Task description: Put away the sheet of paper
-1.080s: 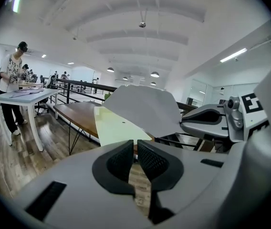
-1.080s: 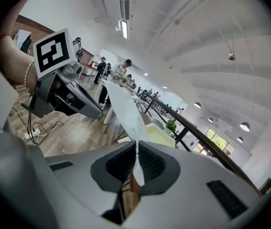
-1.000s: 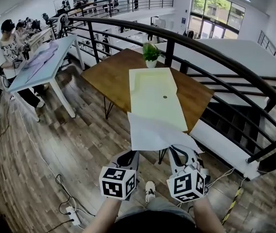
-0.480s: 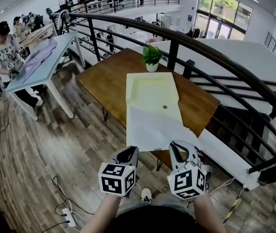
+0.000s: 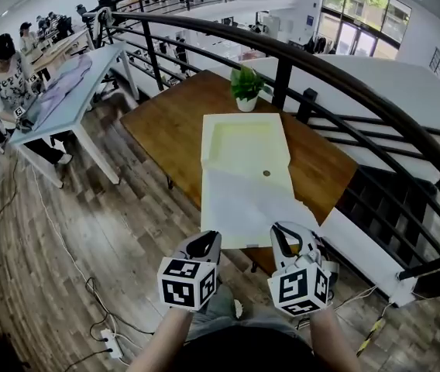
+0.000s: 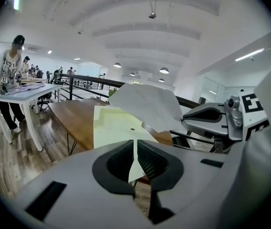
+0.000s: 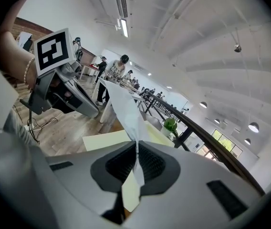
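1. Head view: the left gripper (image 5: pixel 204 243) and the right gripper (image 5: pixel 293 239) each grasp a near corner of the paper (image 5: pixel 247 206). The sheet stretches away from them over the near end of a yellow tray (image 5: pixel 245 139). The tray lies on a wooden table (image 5: pixel 166 122), and a plant (image 5: pixel 247 88) stands just beyond its far end.
2. Left gripper view: the jaws are clenched on a corner of the paper. The sheet rises to the right towards the right gripper. The tray and table lie beyond it.
3. Right gripper view: the jaws pinch the paper's other near corner. The sheet runs up and left towards the left gripper, and the tray shows below it.
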`<state>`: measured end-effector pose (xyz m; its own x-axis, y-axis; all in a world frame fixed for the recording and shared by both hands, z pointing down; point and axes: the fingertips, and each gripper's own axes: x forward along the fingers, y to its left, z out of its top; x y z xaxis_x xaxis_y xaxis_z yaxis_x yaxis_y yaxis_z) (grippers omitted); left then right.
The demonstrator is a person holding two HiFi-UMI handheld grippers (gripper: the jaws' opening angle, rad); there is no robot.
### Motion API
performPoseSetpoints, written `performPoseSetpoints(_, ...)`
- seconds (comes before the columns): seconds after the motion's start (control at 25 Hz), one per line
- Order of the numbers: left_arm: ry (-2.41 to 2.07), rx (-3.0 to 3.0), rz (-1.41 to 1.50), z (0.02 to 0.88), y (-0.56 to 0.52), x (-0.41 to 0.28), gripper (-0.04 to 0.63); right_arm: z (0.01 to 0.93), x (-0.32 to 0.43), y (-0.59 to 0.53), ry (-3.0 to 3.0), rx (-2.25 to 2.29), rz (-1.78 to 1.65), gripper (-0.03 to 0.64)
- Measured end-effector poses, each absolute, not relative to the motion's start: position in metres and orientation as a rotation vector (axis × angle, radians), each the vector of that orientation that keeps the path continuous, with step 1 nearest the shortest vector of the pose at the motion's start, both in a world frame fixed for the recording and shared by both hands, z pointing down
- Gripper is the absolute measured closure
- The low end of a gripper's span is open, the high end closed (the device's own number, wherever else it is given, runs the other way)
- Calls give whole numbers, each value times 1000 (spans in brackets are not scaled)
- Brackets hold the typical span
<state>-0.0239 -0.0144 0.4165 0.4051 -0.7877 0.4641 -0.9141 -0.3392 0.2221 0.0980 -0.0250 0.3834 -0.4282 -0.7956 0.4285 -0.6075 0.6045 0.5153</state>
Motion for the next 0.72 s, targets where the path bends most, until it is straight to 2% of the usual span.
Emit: performPoseSetpoints(0.72,-1390,2143,430,447,-67,-45,561,416,81,-80,-2098,1006,-383,581)
